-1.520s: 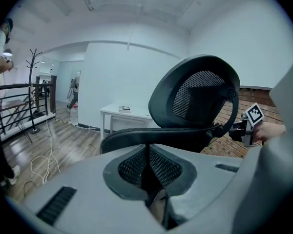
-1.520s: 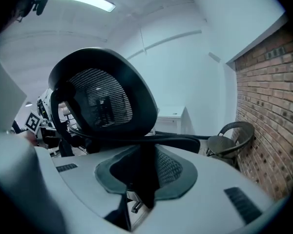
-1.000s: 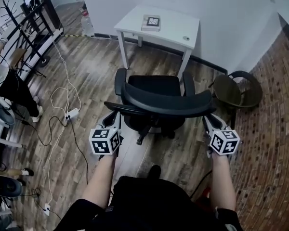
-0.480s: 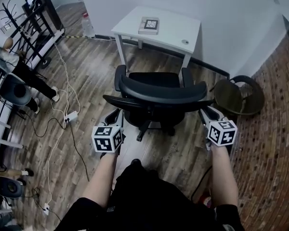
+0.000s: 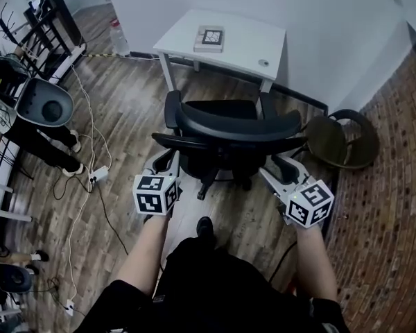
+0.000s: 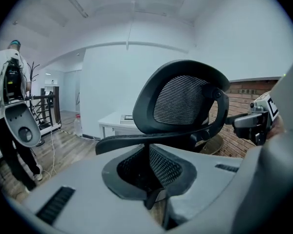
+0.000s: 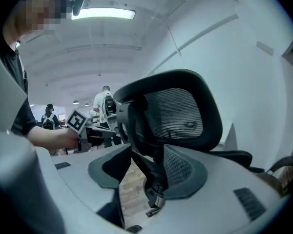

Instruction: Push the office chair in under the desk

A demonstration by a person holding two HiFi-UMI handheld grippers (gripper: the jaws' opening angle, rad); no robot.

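The office chair [image 5: 229,127] is on the wood floor [image 5: 125,103] right in front of the white tabletop [image 5: 243,37]. It isn't under it yet. The seat points at the tabletop and the backrest faces the person, with its long curve running left to right, roughly parallel to the tabletop's front edge. The left gripper [image 5: 165,159] is by the backrest's left end, its fingers nearly pressed together with just a slit showing. The right gripper [image 5: 276,166] is at the other end, fingers spreading apart, with a dark bit of chair frame in the gap and the pads off it.
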